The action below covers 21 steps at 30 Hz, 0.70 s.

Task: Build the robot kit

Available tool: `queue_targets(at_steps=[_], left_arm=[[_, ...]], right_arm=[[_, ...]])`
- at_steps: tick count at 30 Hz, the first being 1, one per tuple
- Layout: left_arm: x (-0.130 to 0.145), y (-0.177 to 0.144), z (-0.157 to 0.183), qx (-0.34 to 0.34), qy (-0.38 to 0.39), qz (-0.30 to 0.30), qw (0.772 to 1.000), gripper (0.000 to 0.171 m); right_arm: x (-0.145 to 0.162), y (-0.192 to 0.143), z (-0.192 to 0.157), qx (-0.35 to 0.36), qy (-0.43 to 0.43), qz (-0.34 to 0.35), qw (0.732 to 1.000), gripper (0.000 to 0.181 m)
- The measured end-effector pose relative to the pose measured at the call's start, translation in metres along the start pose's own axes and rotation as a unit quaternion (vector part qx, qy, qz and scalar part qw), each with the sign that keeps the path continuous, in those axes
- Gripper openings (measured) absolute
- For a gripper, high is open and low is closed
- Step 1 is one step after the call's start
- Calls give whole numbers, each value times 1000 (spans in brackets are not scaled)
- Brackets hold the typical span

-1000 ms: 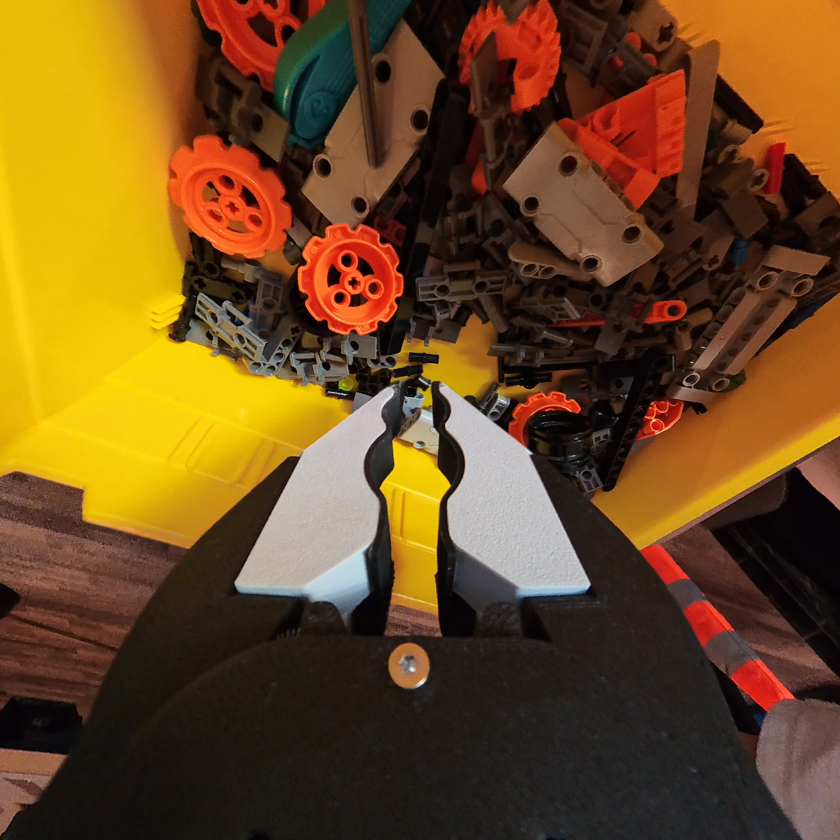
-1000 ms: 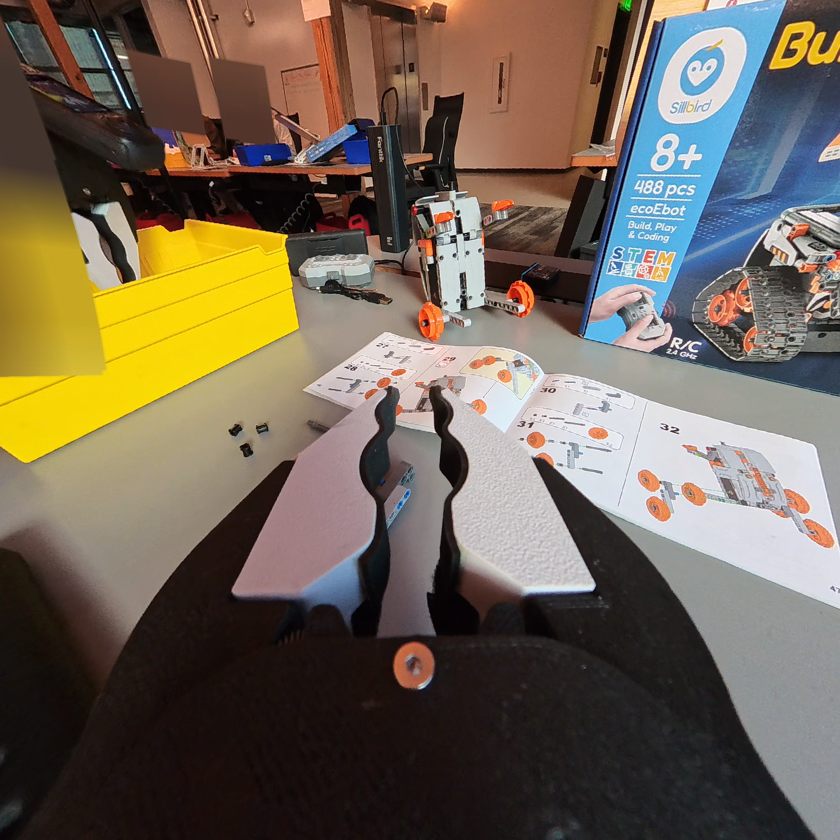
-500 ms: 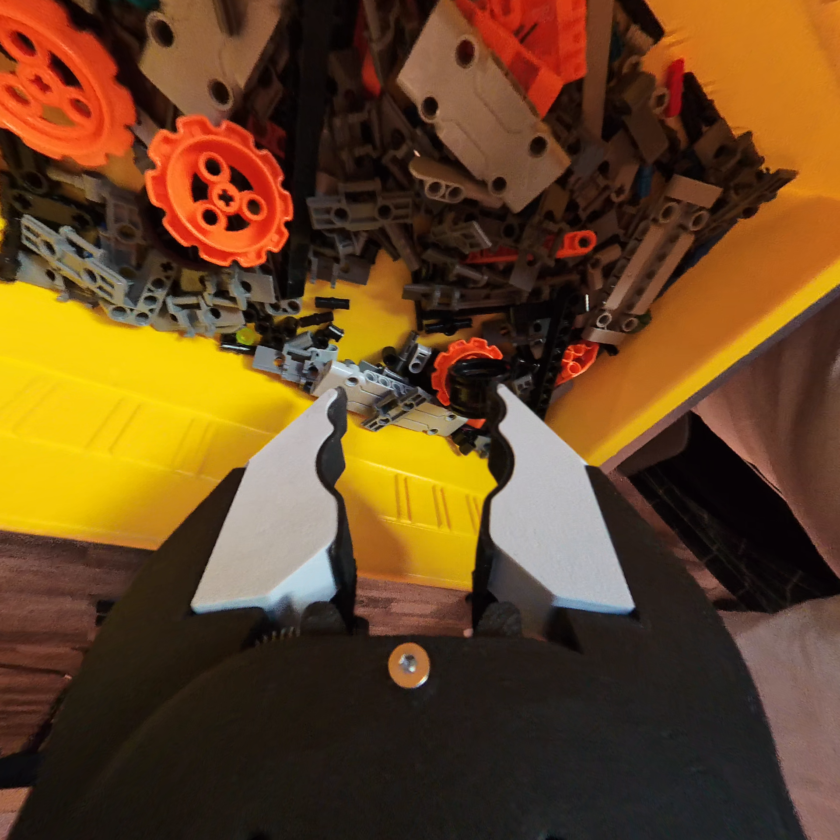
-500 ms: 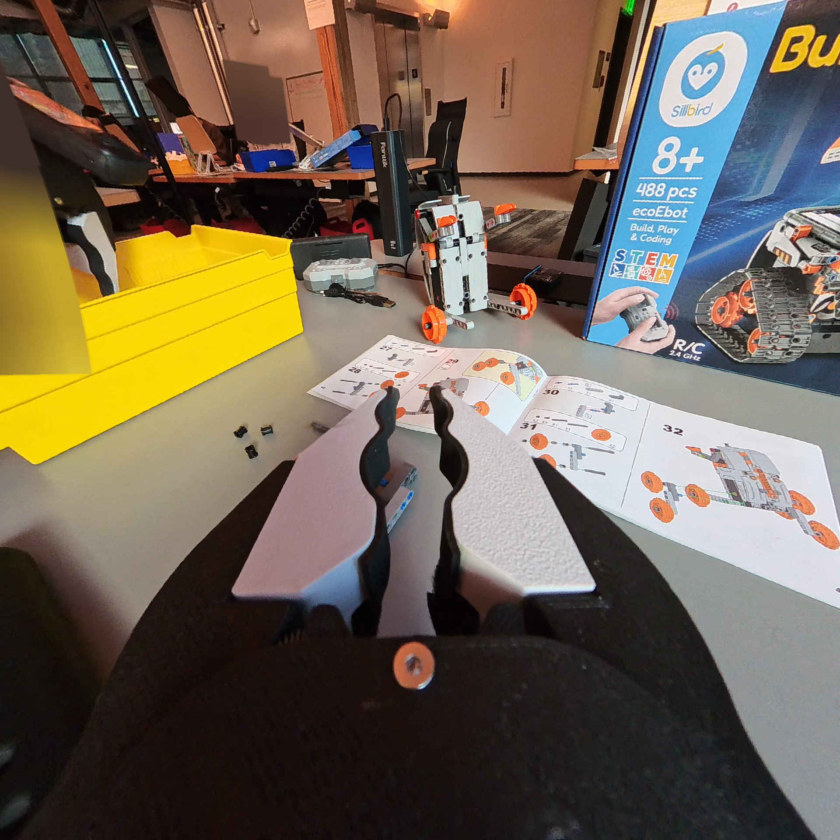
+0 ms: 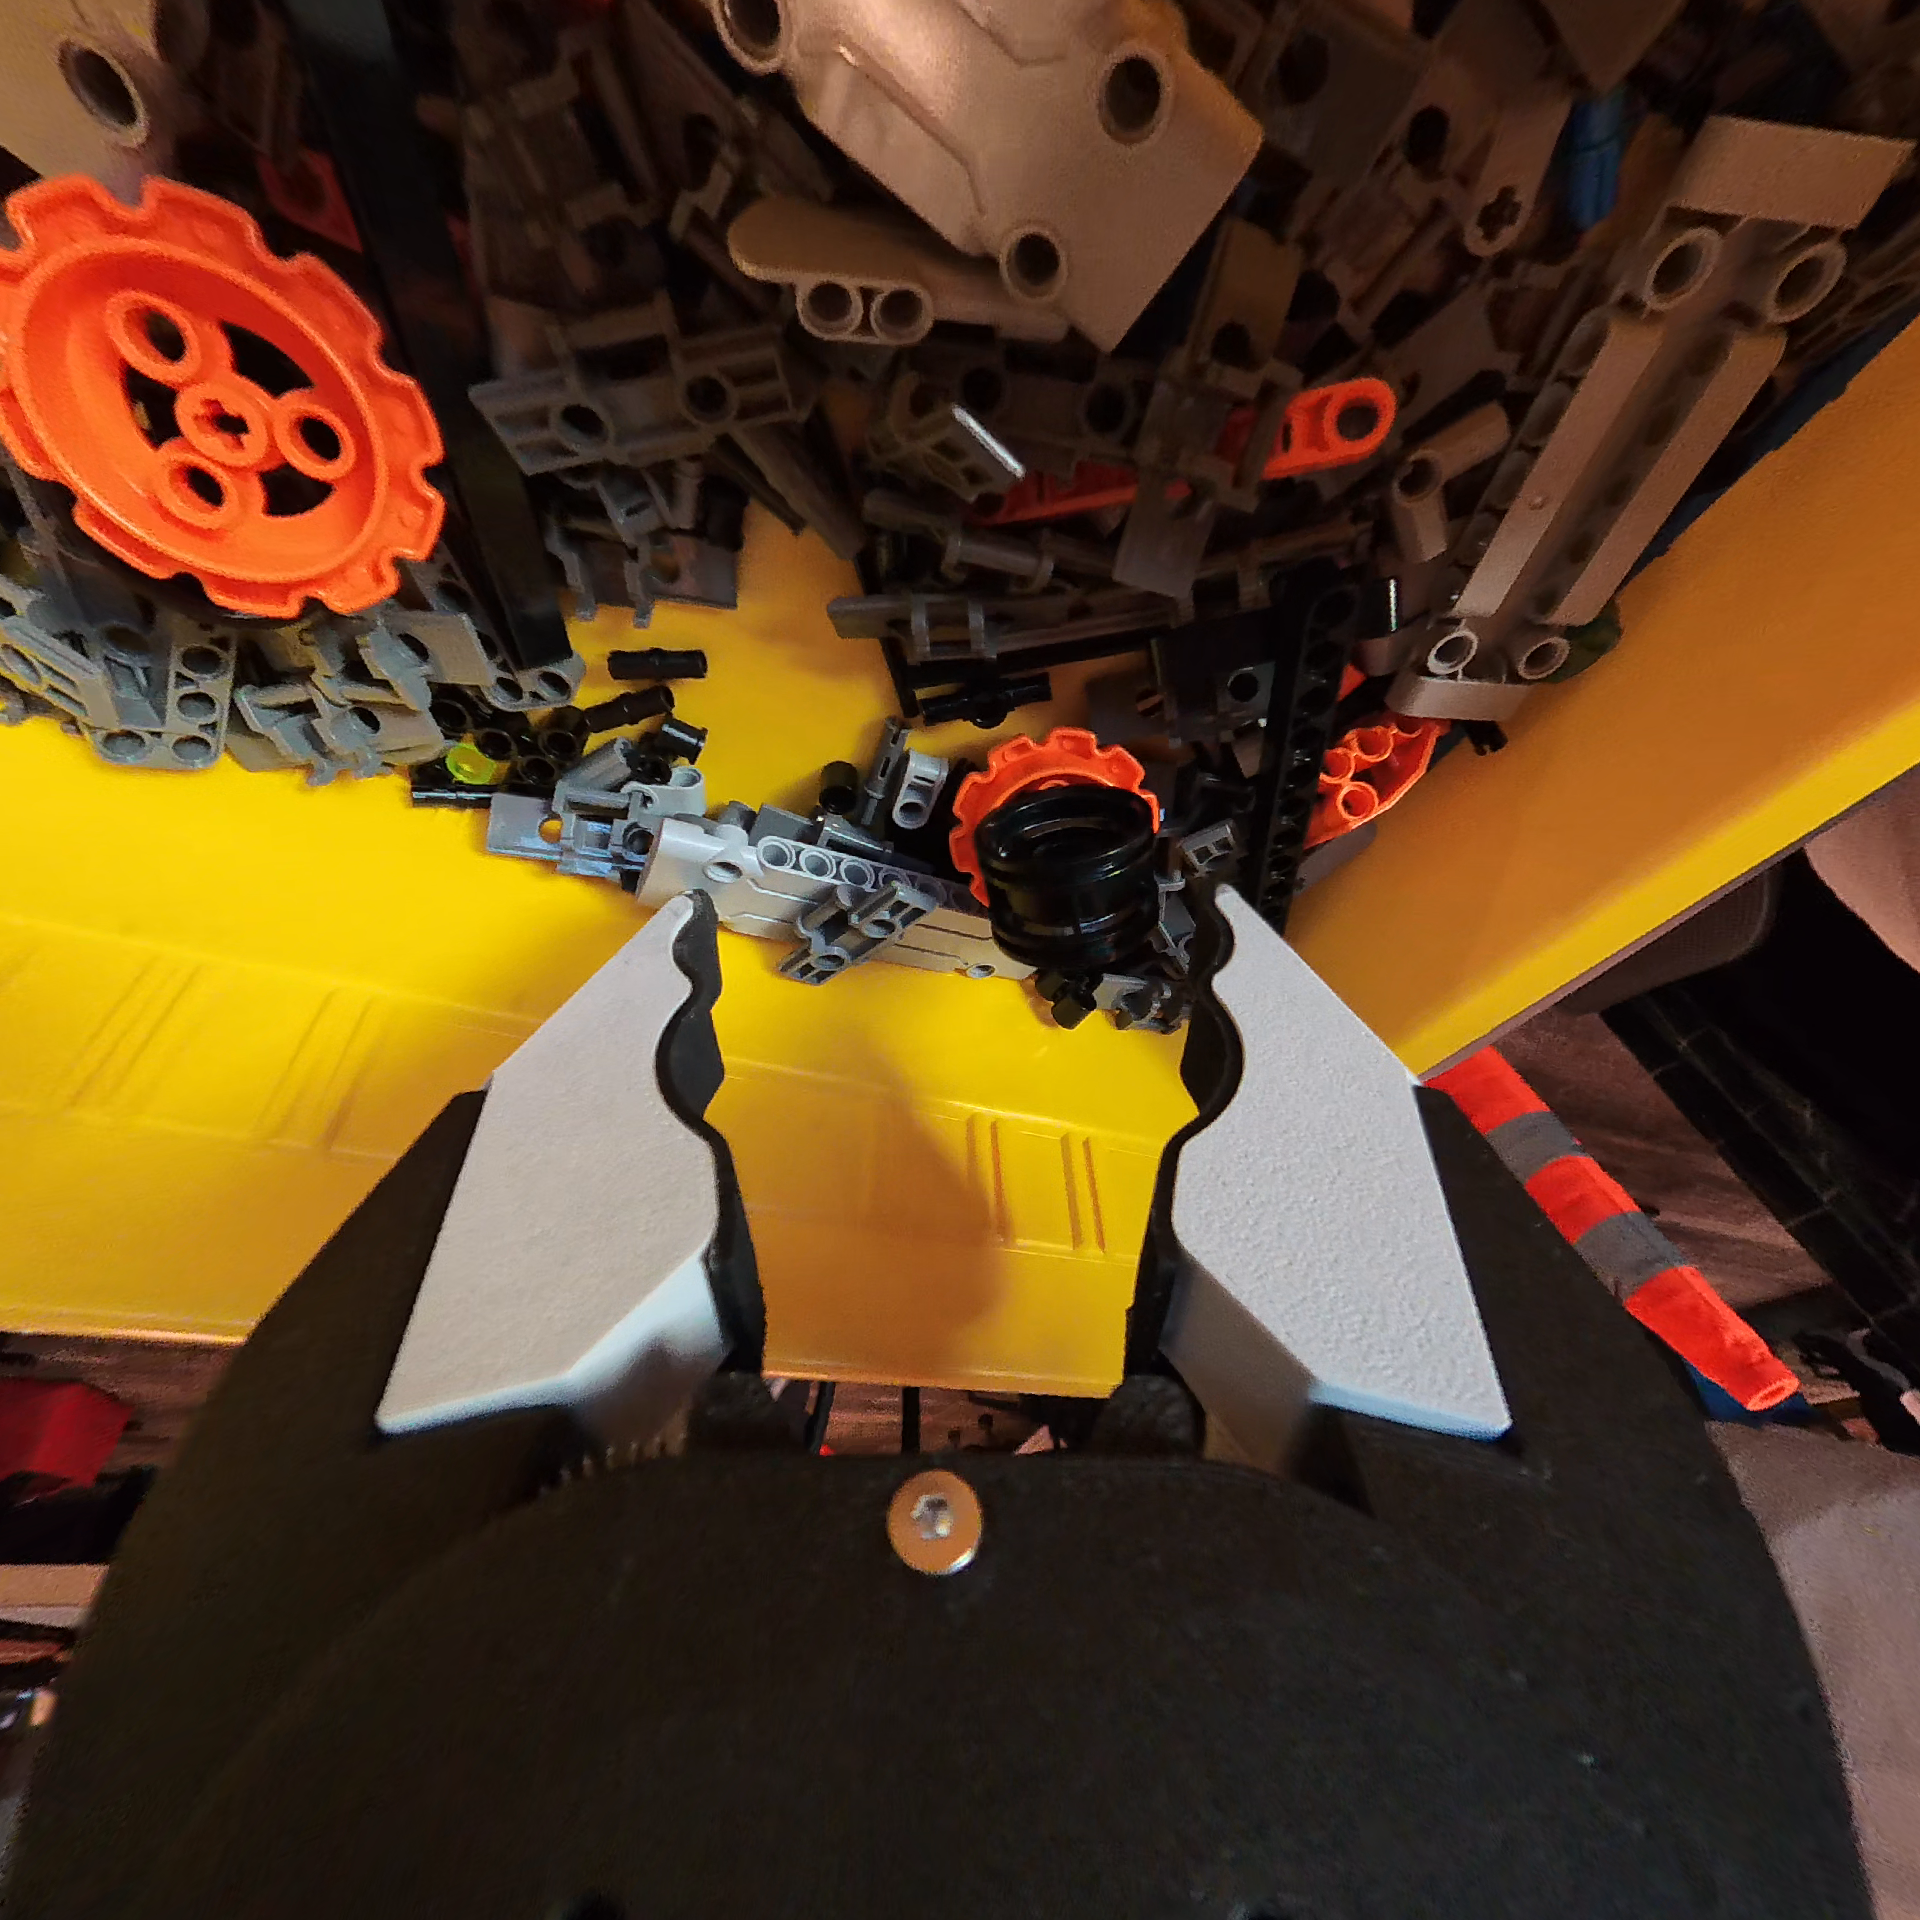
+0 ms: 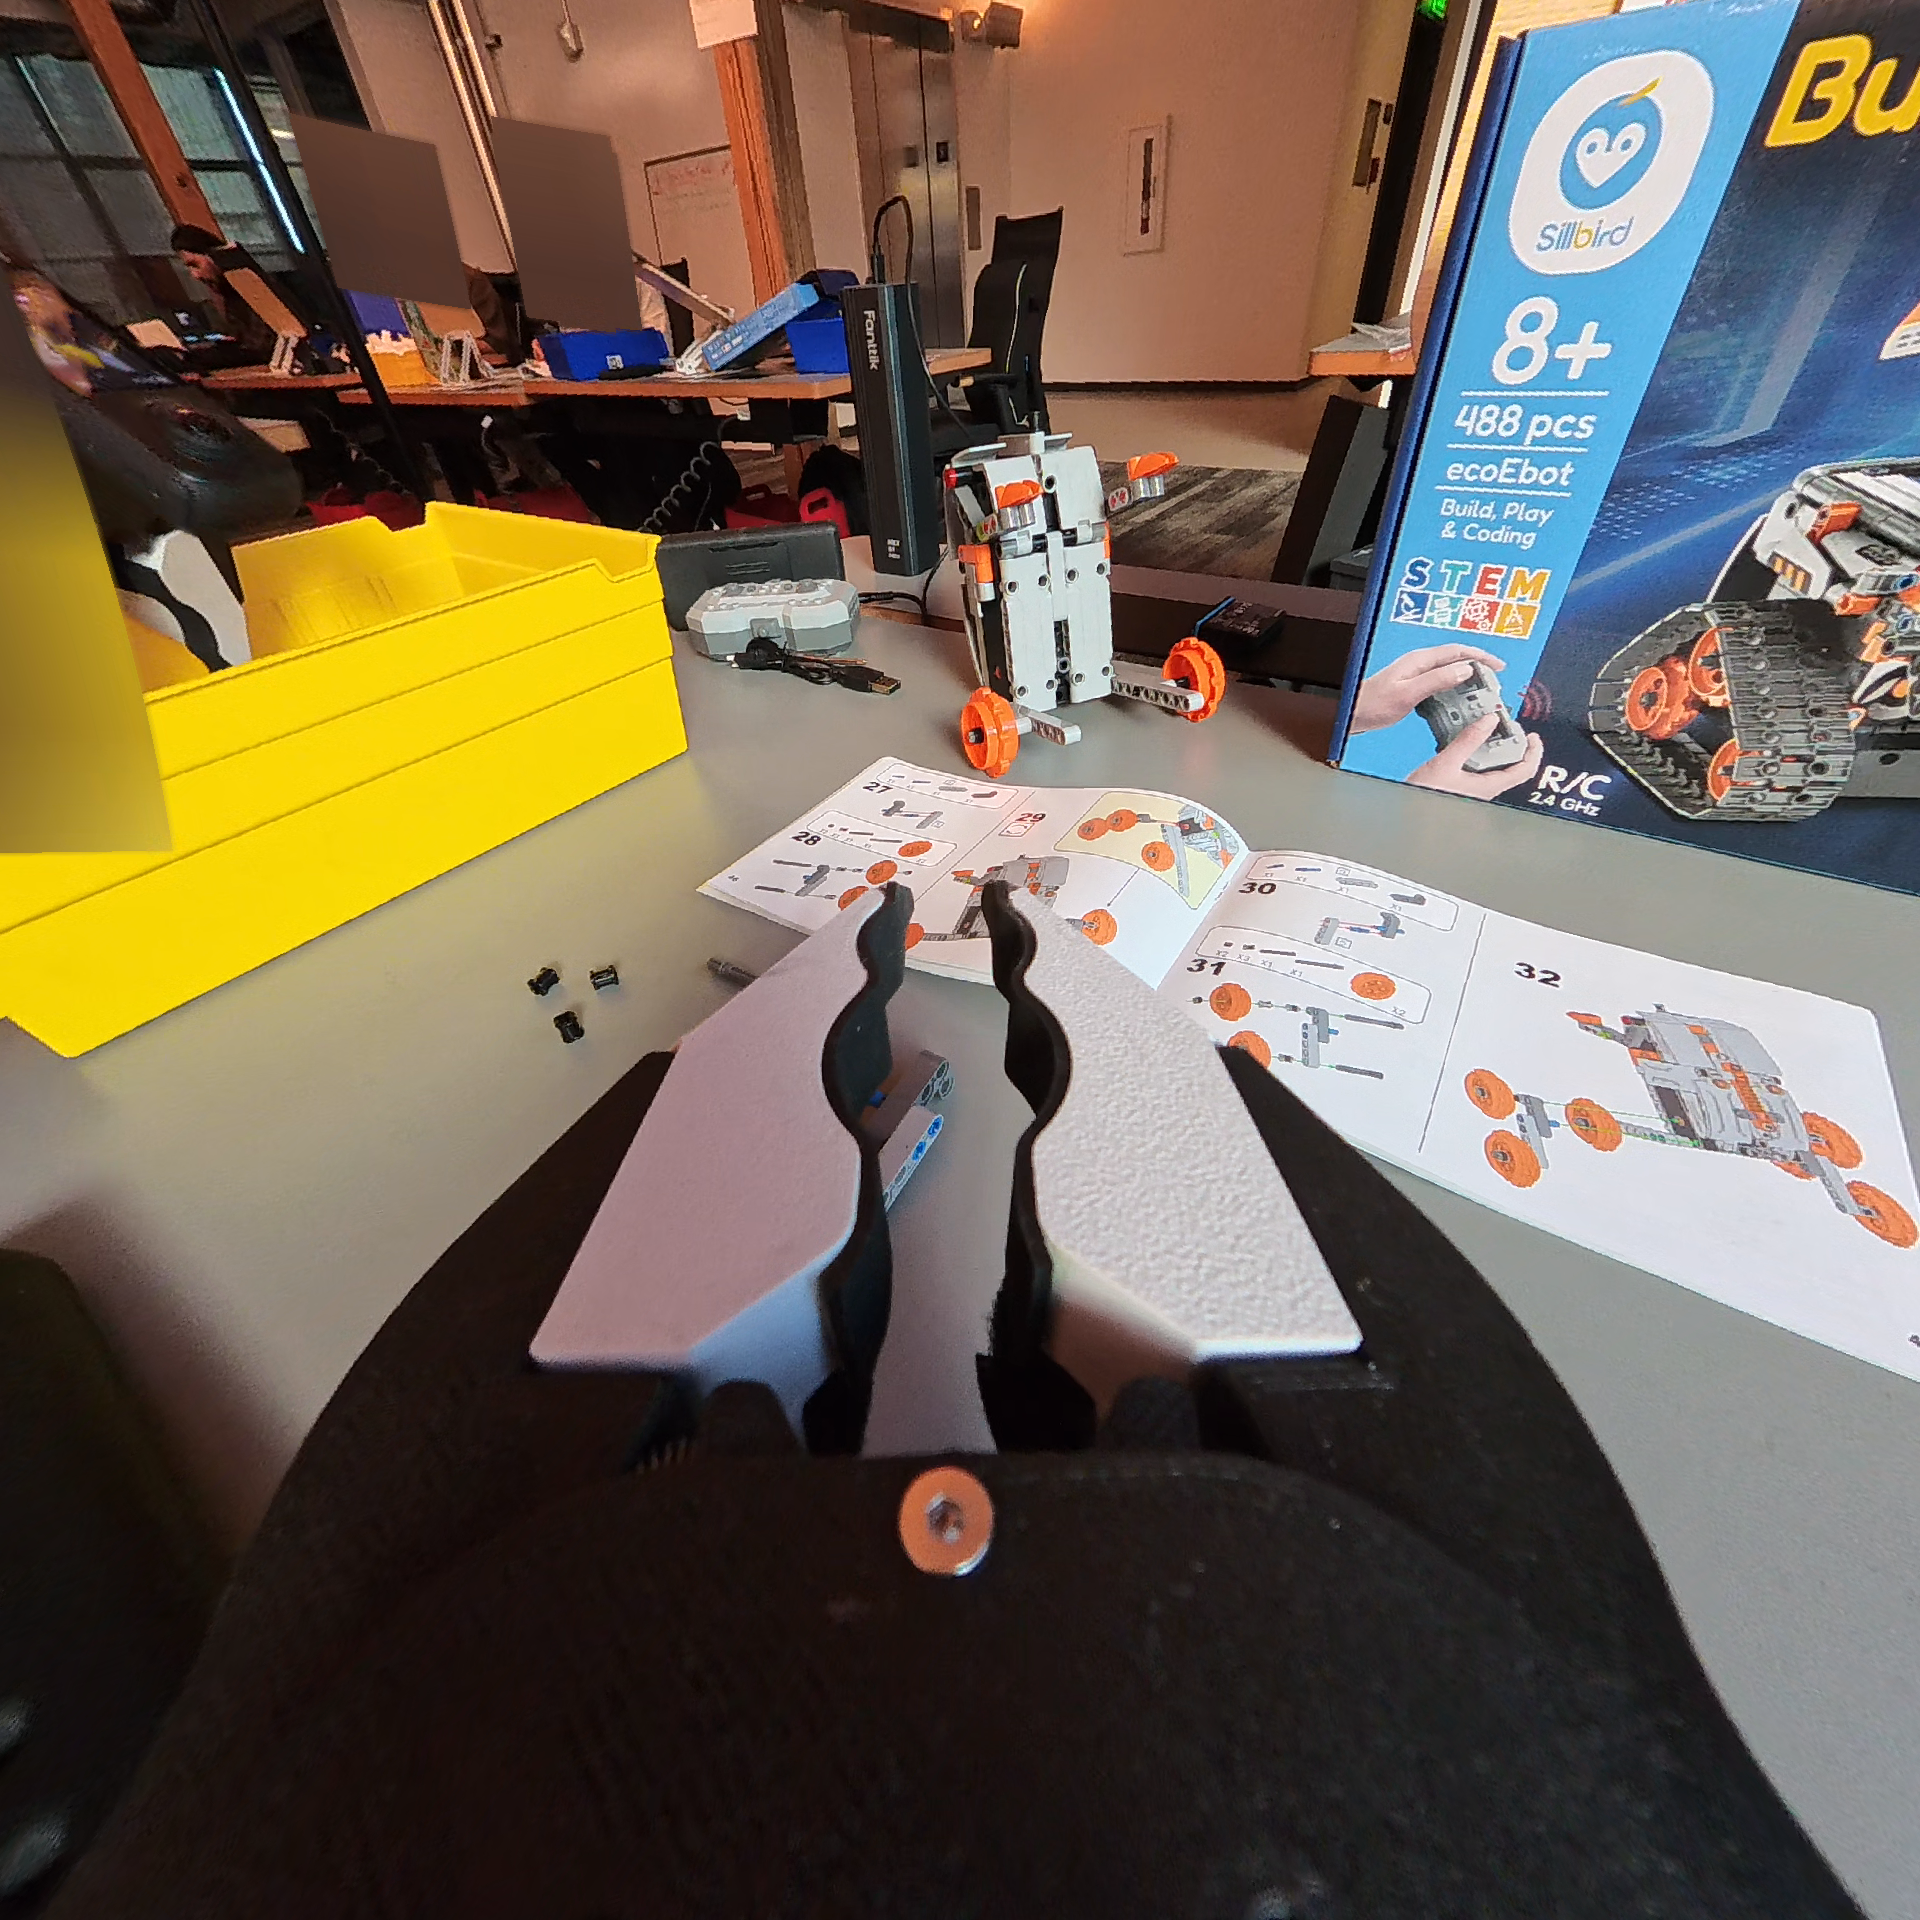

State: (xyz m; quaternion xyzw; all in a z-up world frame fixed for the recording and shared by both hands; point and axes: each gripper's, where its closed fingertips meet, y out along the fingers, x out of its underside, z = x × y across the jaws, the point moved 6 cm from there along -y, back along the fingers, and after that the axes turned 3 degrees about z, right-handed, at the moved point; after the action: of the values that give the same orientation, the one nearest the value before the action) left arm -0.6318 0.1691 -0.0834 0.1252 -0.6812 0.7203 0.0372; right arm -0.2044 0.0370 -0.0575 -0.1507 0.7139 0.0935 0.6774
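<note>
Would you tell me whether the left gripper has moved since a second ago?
Yes. The left gripper has closed in on the yellow bin and shifted right, toward the black tyre, and its jaws have opened wide.

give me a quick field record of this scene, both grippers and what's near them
left gripper: open, over the yellow bin, holding nothing
nearest to left: black tire on a small orange wheel, grey beams
bin pile: large orange gear wheel, mixed grey and black pieces
right gripper: narrowly open, low over the grey table, holding nothing
between right fingers: small grey piece lying on the table
ahead: open instruction booklet, three black pins, part-built model, blue box
</note>
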Motion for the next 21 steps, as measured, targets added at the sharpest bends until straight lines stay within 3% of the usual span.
queue_targets(at_steps=[5, 9, 11, 13, 14, 21], left_arm=[[0, 7, 2, -10, -3, -13, 1000, 89], [2, 9, 4, -34, -7, -11, 999, 69], [4, 8, 8, -27, -22, 6, 999, 48], [5, 6, 11, -11, -37, 31, 999, 7], [4, 5, 12, -1, -43, 46, 998, 0], [-14, 3, -3, 32, -51, 72, 996, 0]], right_arm=[[0, 1, -1, -5, -1, -3, 1000, 14], [0, 1, -2, -8, -1, -2, 1000, 14], [0, 0, -2, -9, 0, -1, 1000, 14], [-1, 0, -2, -11, 1, 1, 1000, 14], [-1, 0, -2, -12, 1, 2, 1000, 14], [-2, -1, -4, -15, 1, 4, 1000, 14]])
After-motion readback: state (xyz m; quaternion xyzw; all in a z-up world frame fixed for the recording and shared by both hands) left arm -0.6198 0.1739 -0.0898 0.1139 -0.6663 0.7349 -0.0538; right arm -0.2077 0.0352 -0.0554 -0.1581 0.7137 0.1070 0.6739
